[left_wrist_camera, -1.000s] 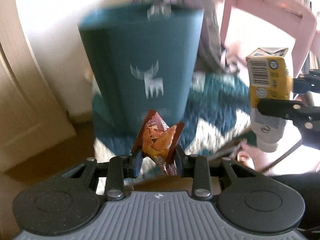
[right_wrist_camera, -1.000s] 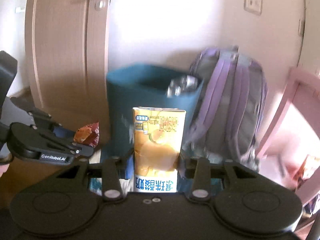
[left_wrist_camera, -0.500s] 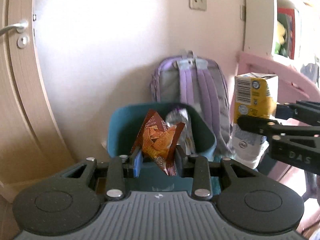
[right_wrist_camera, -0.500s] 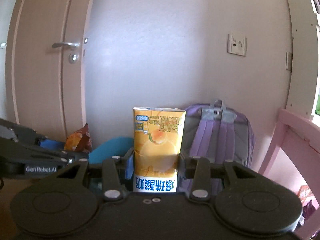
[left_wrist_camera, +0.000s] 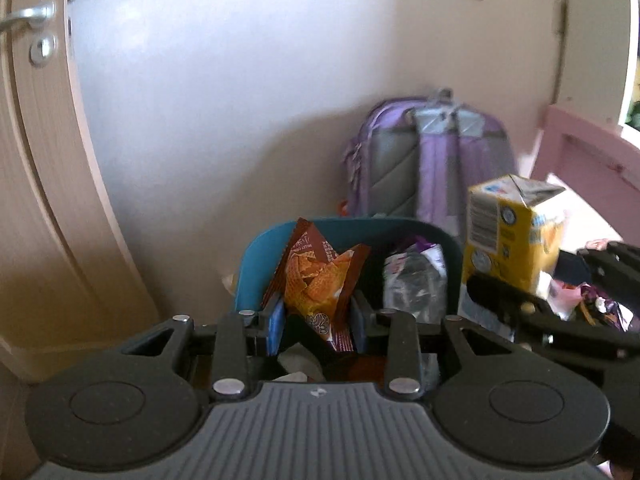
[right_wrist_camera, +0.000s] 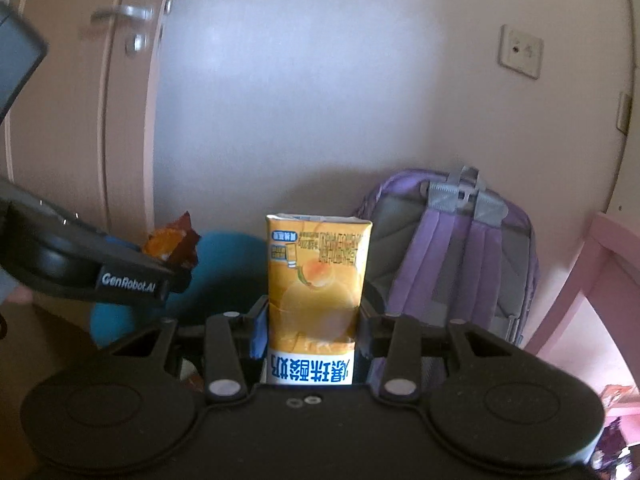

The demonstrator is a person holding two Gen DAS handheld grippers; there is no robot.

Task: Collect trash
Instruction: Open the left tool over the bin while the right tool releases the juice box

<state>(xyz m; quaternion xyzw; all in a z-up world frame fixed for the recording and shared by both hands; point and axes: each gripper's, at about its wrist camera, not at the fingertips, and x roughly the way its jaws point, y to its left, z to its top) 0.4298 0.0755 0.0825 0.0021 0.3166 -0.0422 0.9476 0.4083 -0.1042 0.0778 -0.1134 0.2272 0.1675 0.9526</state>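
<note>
My left gripper [left_wrist_camera: 318, 326] is shut on an orange-brown snack wrapper [left_wrist_camera: 320, 276] and holds it over the open top of the teal trash bin [left_wrist_camera: 260, 252]. A crumpled silver wrapper [left_wrist_camera: 414, 280] lies inside the bin. My right gripper [right_wrist_camera: 312, 330] is shut on an upright yellow drink carton [right_wrist_camera: 318, 280], held just right of the bin [right_wrist_camera: 224, 264]. The carton also shows in the left wrist view [left_wrist_camera: 508, 232], beside the bin's right rim. The left gripper with its wrapper [right_wrist_camera: 172, 244] shows at the left of the right wrist view.
A purple backpack [right_wrist_camera: 452, 256] leans on the wall behind the bin. A wooden door [left_wrist_camera: 36, 160] stands at the left. A pink chair frame [right_wrist_camera: 588, 280] is at the right. More wrappers [left_wrist_camera: 600, 304] lie at the far right.
Both grippers have risen from low in front of the bin to above its rim. The snack wrapper now hangs over the bin's opening, and the carton has come close to its right rim.
</note>
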